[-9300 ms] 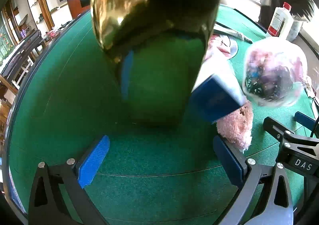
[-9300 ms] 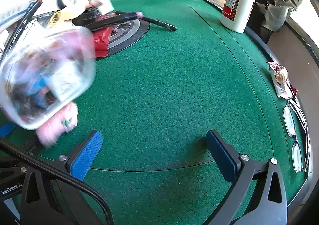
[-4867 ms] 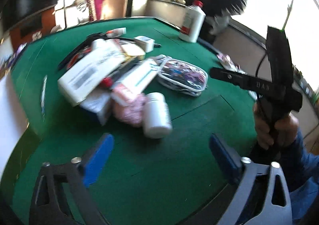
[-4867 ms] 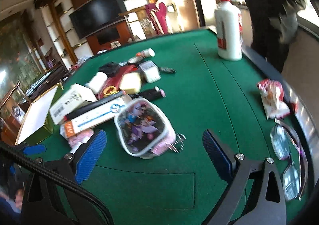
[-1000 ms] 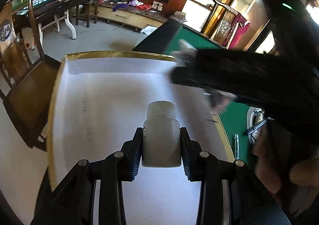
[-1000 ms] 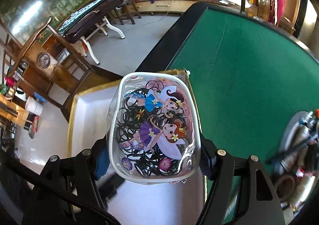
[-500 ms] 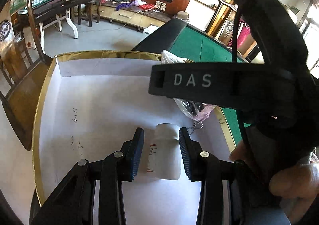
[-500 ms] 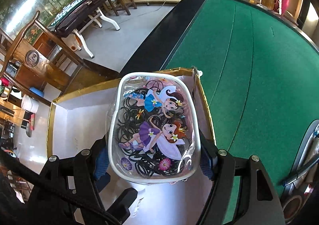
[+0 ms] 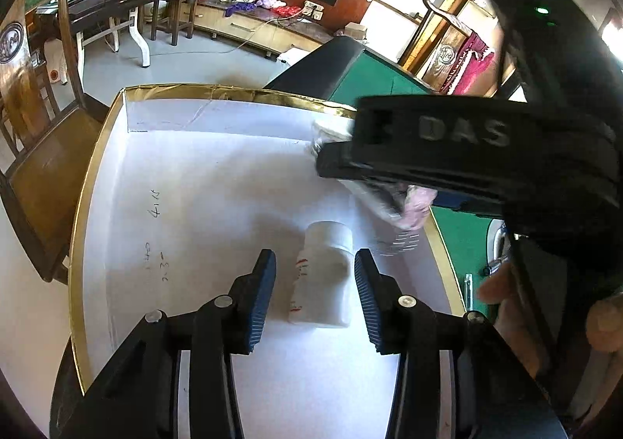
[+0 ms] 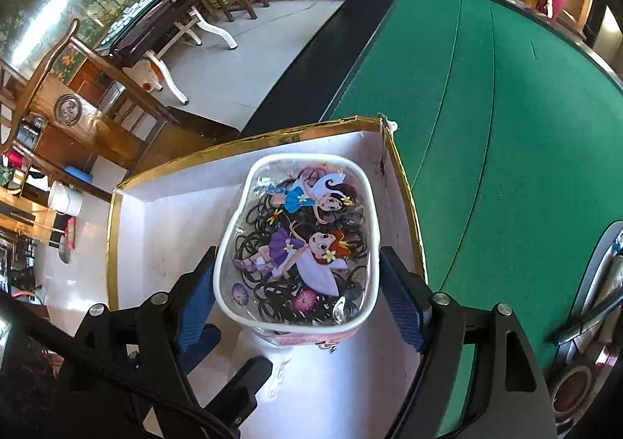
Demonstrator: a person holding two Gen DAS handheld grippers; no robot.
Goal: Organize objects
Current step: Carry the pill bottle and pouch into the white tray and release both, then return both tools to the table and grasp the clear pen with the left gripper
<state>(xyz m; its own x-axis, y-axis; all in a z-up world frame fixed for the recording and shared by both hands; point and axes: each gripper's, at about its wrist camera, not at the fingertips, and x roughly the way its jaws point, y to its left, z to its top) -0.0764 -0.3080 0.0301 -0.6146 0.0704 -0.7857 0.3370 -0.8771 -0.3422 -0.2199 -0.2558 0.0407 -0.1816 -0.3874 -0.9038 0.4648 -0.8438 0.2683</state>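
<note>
- Currently both grippers are hanging over the white gold-rimmed box (image 9: 202, 182).
- Left gripper (image 9: 315, 285) jaws are opening; white bottle (image 9: 323, 275) is lying on the box floor between them, untouched.
- Right gripper (image 10: 298, 293) jaws are opening; clear cartoon pouch (image 10: 300, 240) is sitting between them, inside the box near its table-side wall.

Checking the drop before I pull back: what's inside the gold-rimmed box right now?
The white bottle lies on the gold-rimmed box's white floor. The cartoon pouch sits near its far corner. The floor under the pouch is hidden.
</note>
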